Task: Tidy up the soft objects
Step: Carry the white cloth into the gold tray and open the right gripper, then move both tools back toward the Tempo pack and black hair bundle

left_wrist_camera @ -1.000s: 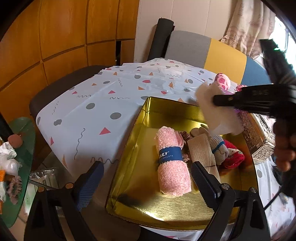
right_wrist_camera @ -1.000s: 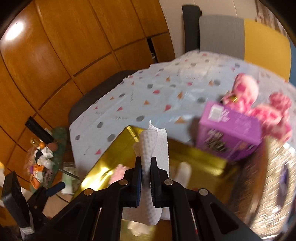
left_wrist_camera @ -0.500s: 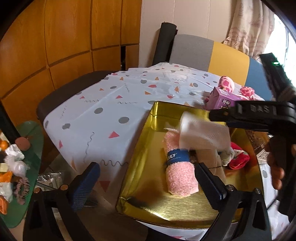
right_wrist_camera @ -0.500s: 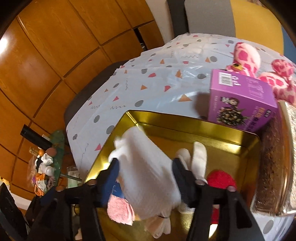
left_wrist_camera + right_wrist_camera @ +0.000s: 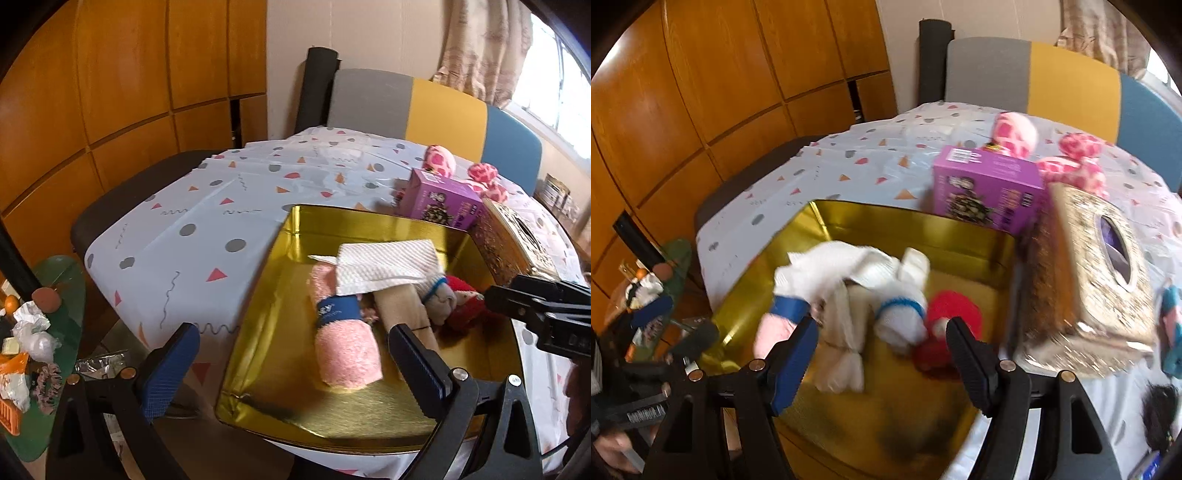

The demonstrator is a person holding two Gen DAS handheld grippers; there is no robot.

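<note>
White paper towel (image 5: 384, 264) lies in the gold tin (image 5: 280, 332).
Right gripper (image 5: 882, 354) jaws have just been opening, nothing between them (left gripper (image 5: 295, 354) spread wide, empty).

Window daylight, fisheye edges, right-wrist blur

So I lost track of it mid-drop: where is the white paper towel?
In the left wrist view, the paper towel lies in the gold tin, draped over the pink towel roll and the socks beside it.
</note>
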